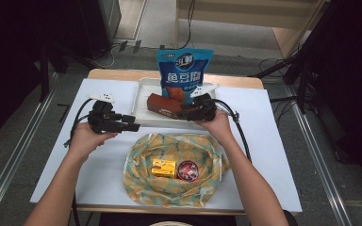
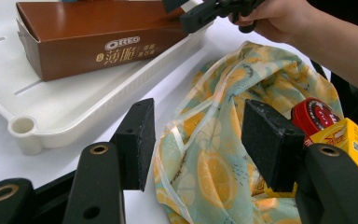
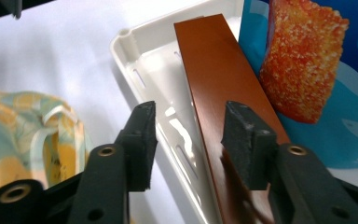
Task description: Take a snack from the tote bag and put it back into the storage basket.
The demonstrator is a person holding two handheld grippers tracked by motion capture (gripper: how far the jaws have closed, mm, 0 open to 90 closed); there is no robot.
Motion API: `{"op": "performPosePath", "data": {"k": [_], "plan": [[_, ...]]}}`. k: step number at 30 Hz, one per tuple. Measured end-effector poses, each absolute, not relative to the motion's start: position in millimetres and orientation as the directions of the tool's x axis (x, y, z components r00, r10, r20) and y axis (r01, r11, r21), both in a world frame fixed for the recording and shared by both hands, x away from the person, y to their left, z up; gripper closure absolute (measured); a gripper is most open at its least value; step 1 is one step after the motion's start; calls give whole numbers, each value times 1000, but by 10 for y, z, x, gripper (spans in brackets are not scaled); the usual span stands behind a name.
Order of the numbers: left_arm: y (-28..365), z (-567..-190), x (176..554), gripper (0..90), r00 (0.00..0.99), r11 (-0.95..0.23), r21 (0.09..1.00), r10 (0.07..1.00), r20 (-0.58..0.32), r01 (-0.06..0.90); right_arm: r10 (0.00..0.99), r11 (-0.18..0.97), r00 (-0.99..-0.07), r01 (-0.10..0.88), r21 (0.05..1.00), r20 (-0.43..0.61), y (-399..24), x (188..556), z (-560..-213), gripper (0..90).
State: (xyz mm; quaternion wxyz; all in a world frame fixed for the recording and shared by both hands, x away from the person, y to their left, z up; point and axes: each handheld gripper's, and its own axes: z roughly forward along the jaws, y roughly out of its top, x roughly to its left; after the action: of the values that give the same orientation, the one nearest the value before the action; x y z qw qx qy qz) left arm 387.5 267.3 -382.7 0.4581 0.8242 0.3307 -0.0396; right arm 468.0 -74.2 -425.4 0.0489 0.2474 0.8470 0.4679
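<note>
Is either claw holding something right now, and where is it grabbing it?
No. The right gripper straddles the brown Oreo box's near edge without pressing; the left gripper hangs open above the lemon-print bag.

Your white-topped table carries a white plastic tray at the far middle and, just nearer you, a lemon-print fabric bag lying open, apart from the tray.

Lab: tripods, floor cables.

Brown Oreo box, white tray, blue snack bag, lemon-print cloth.
</note>
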Motion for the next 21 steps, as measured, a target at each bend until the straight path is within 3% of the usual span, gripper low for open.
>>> {"op": "performPosePath", "data": {"k": [3,10,21], "plan": [[2675,-3822,3873,450,779,-360,731,509,-367,580,478,433,-866,377,819,146,-693,4694,-4270,621],[2687,-3811,3870,450,778,-354,735,509,-368,579,492,431,-851,424,796,187,-616,4705,-4321,824],[2687,-3810,3871,450,779,-354,735,508,-368,578,515,474,-842,437,765,162,-526,4740,-4405,883]]}}
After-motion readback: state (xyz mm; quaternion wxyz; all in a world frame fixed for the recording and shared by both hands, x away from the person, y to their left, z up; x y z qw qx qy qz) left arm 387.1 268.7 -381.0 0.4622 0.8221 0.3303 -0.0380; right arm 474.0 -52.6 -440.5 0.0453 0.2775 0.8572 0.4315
